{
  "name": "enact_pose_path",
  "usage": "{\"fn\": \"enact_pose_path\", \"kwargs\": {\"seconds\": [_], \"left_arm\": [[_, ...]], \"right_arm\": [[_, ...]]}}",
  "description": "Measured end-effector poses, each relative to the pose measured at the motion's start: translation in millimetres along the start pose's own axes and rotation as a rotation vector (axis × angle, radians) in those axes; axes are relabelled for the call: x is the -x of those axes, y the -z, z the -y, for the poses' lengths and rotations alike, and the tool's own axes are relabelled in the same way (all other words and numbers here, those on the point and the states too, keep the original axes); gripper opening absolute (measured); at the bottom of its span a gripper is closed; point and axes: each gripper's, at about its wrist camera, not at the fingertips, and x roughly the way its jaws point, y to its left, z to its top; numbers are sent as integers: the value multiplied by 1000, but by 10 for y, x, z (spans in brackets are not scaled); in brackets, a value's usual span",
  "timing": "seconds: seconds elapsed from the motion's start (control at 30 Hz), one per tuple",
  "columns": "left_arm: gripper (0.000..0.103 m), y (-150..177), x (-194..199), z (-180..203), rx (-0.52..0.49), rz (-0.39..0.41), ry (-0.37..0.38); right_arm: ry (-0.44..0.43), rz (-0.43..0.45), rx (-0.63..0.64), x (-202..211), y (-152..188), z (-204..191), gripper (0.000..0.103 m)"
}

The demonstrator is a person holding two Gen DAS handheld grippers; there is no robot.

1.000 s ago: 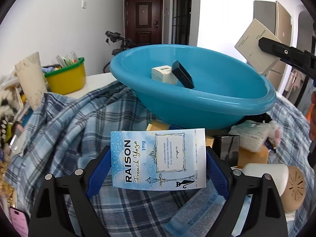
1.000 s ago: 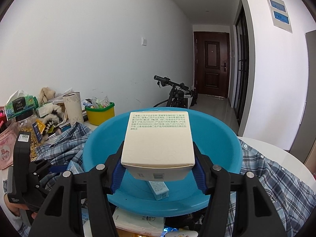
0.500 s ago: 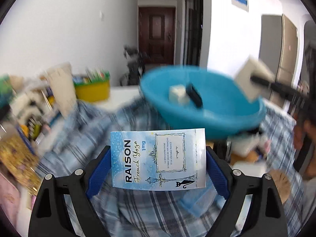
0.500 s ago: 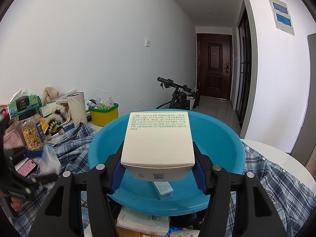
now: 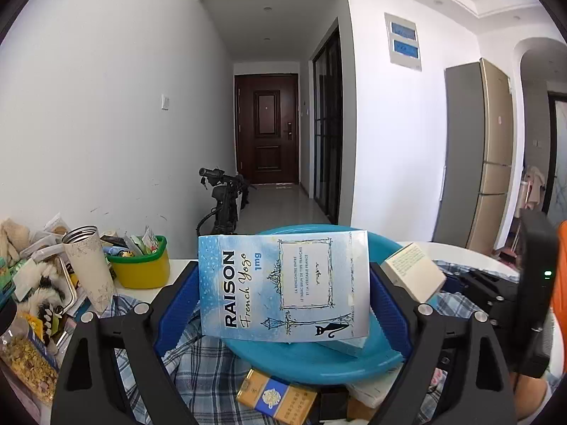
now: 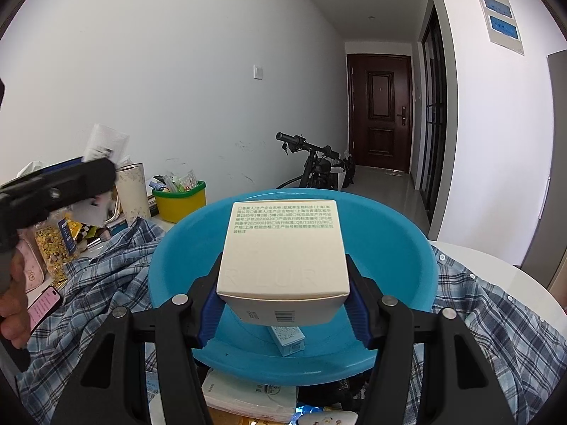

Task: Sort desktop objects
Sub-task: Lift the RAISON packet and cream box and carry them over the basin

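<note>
Gripping a light-blue RAISON French Yogo box [image 5: 283, 285] by its two short ends, the left claw [image 5: 283, 301] holds it flat-faced toward its camera, with both blue pads [image 5: 179, 304] pressed against the box. Behind and below the box lies the blue plastic basin [image 5: 319, 357], resting on a blue-and-white plaid cloth [image 5: 198, 379] that covers the table. A gold-and-blue cigarette pack [image 5: 274, 398] lies on the cloth just in front of the basin's near rim.

The right claw [image 6: 283, 290] is clamped on a cream-white carton [image 6: 283, 251] printed with green text on top and a barcode on its near face; the carton hangs over the basin [image 6: 184, 258]. Inside the basin, under the carton, a small pale-blue box [image 6: 288, 340] lies on the bottom. From the left wrist view the same cream carton [image 5: 413, 272] shows at the right, above the basin's far side.

At the left of the table stand a tall pale tumbler [image 5: 90, 269] and a yellow tub with a green rim [image 5: 140, 269], stuffed with small packets. A pink phone [image 6: 44, 302] lies on the cloth near the person's left hand [image 6: 14, 304]. A white tissue pack [image 6: 248, 393] sits under the basin's near edge. A bicycle [image 6: 315, 166] stands in the hallway, ahead of a dark brown door [image 6: 379, 113].
</note>
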Motion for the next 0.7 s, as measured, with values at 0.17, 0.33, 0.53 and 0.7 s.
{"fn": "enact_pose_path", "kwargs": {"seconds": [0.17,0.33,0.53,0.7], "left_arm": [[91,113,-349,40,-4,-51,-15],[91,293,-521,27,5,-54,0],[91,439,-621,31,5,-89,21],[91,471,-660,8,17,-108,29]], "right_arm": [[6,-11,2,-29,12,22,58],[9,-14,-1,-46,21,36,58],[11,-30,7,-91,54,27,58],[25,-23,21,-66,49,1,58]]}}
